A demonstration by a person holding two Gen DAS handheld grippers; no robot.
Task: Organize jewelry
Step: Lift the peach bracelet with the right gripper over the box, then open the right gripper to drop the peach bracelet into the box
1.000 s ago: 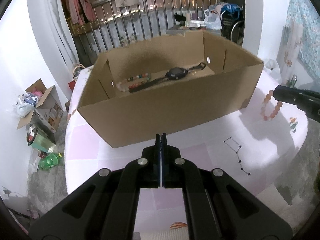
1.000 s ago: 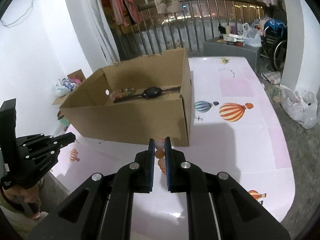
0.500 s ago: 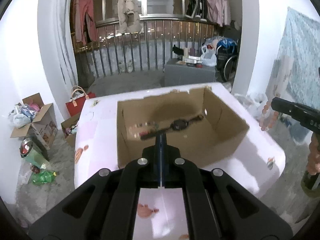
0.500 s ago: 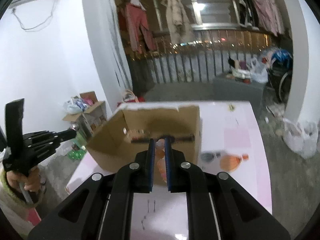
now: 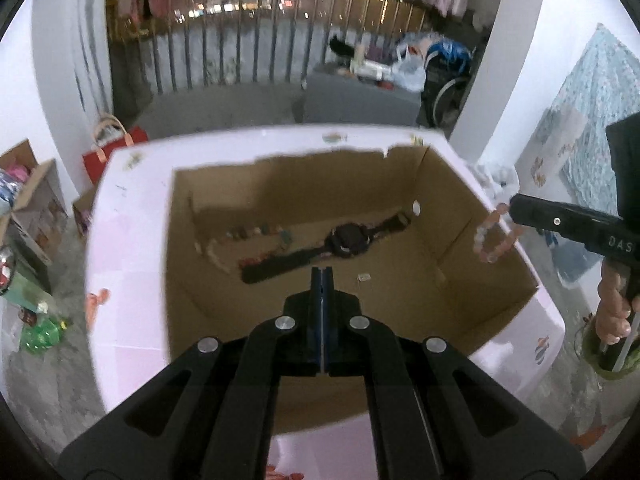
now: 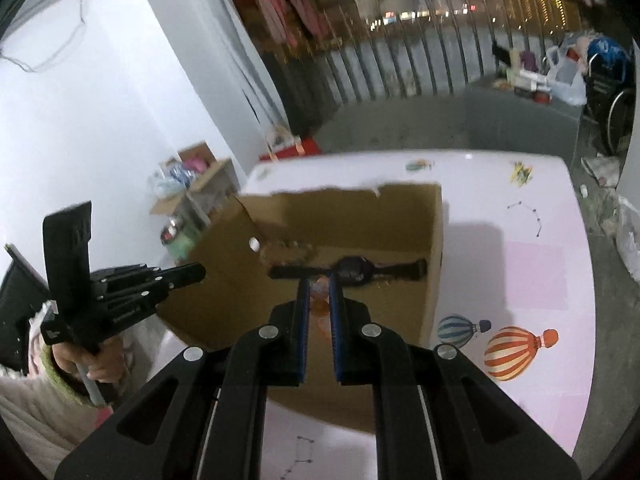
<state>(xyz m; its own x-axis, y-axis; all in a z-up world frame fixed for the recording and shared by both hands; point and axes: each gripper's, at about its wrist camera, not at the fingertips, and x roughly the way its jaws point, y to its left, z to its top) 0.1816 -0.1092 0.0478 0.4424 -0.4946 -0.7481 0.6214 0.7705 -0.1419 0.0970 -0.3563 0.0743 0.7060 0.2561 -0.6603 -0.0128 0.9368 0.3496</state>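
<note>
An open cardboard box (image 5: 460,240) (image 6: 434,240) stands on the pink table. Inside lie a black watch (image 5: 348,238) (image 6: 356,270) and a multicoloured bead bracelet (image 5: 256,236) (image 6: 286,250). My right gripper (image 6: 319,280) is shut on a pink bead bracelet (image 6: 320,300), which hangs from its tip over the box's right rim in the left wrist view (image 5: 490,234). My left gripper (image 5: 321,274) is shut and empty, held above the box's near side.
The pink table (image 6: 532,272) has balloon prints (image 6: 514,350). A small tag (image 5: 364,277) lies on the box floor. Cardboard boxes (image 5: 28,200), a red bag (image 5: 114,146) and bottles stand on the floor at the left. A railing runs behind.
Both grippers have risen and tilted down, so I now look into the box from above. The right gripper has carried the pink bracelet from the table up over the box rim.
</note>
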